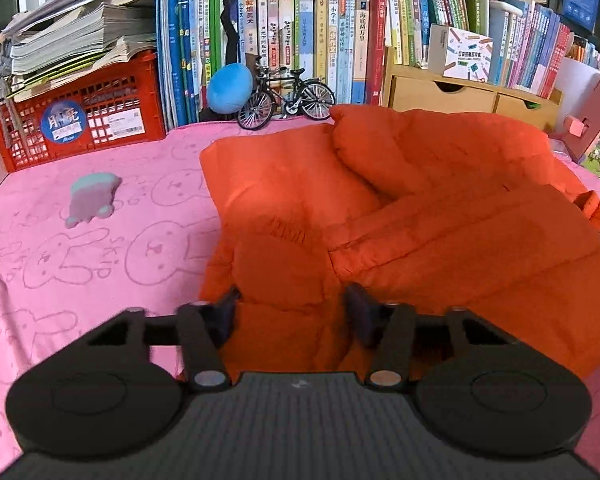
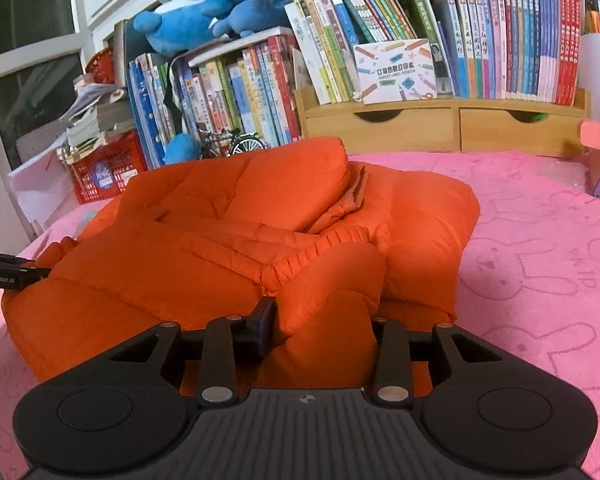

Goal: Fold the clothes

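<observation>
A puffy orange jacket [image 1: 420,208] lies bunched and partly folded on the pink rabbit-print cloth [image 1: 100,248]. In the left wrist view my left gripper [image 1: 292,305] sits at the jacket's near left edge. A padded fold fills the gap between its dark fingers [image 1: 226,308], which press on it. In the right wrist view my right gripper [image 2: 320,317] grips a bulging fold of the jacket [image 2: 260,216] at its near edge. The left finger [image 2: 265,314] shows and the fabric hides the right one. The left gripper's tip [image 2: 8,270] shows at the jacket's left side.
A small grey-blue plush [image 1: 92,198] lies on the cloth left of the jacket. At the back stand a red crate [image 1: 80,120] with stacked papers, a model bicycle [image 1: 286,98], rows of books, and wooden drawers [image 2: 440,124]. Bare cloth [image 2: 540,260] spreads right of the jacket.
</observation>
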`<state>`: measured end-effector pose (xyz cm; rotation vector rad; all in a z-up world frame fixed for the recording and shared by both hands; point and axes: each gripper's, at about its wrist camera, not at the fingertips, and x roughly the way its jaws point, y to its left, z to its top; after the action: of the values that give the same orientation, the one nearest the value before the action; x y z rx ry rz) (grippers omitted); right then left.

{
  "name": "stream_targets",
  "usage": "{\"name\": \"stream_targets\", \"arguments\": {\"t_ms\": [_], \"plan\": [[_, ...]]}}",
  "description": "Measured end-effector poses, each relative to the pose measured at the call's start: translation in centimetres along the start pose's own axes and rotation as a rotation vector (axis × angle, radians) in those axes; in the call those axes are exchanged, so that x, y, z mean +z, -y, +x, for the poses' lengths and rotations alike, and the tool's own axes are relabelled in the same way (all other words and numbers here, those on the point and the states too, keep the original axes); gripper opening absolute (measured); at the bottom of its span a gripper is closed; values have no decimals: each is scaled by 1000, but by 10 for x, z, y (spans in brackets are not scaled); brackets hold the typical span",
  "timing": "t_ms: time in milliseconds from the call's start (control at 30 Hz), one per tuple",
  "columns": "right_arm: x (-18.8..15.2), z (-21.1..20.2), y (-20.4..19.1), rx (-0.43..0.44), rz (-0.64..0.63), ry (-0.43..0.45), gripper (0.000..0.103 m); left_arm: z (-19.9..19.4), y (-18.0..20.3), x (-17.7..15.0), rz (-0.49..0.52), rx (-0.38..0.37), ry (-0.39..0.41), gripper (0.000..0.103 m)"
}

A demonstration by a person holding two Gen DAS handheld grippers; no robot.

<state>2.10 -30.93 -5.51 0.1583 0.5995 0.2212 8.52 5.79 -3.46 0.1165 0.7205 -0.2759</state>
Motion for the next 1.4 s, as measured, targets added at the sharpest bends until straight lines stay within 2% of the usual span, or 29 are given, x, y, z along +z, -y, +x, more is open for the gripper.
{"name": "stream_targets", "arguments": {"t_ms": [67, 100, 167, 300, 367, 500, 567, 633, 700, 833, 967, 1167, 1233, 1333, 1400], "plan": [[0, -7, -5, -17, -12, 9, 24, -7, -1, 2, -17, 13, -1, 33], [2, -15, -9, -31, -24, 31, 21, -12, -2, 3, -30, 18, -2, 25], [7, -33, -17, -53, -45, 86, 19, -29, -9, 12, -70, 13, 36, 20], [34, -83, -32, -35, -86, 246, 18, -71, -26, 42, -137, -15, 177, 19], [52, -100, -42, -49, -138, 320, 18, -81, -23, 64, -115, 25, 249, 19], [105, -99, -48, -102, -240, 427, 19, -72, 2, 116, -23, 148, 374, 19], [130, -78, -41, -144, -243, 426, 19, -49, 11, 139, 4, 211, 395, 20], [145, -43, -29, -197, -225, 380, 20, -20, 19, 156, 22, 262, 392, 20], [153, -4, -16, -236, -194, 311, 20, 15, 22, 165, 28, 291, 326, 20], [139, 62, 2, -268, -157, 152, 21, 86, 25, 155, 68, 361, 160, 20], [116, 95, 17, -268, -114, 73, 26, 119, 23, 134, 99, 421, 111, 23], [101, 115, 30, -221, -65, 32, 38, 134, 21, 110, 165, 530, 126, 26], [102, 118, 35, -212, -40, 20, 44, 119, 16, 108, 119, 564, 165, 26], [106, 106, 40, -219, 3, 53, 60, 96, 9, 106, 48, 609, 227, 32], [107, 87, 44, -205, 19, 129, 89, 69, 10, 103, -13, 582, 311, 36]]}}
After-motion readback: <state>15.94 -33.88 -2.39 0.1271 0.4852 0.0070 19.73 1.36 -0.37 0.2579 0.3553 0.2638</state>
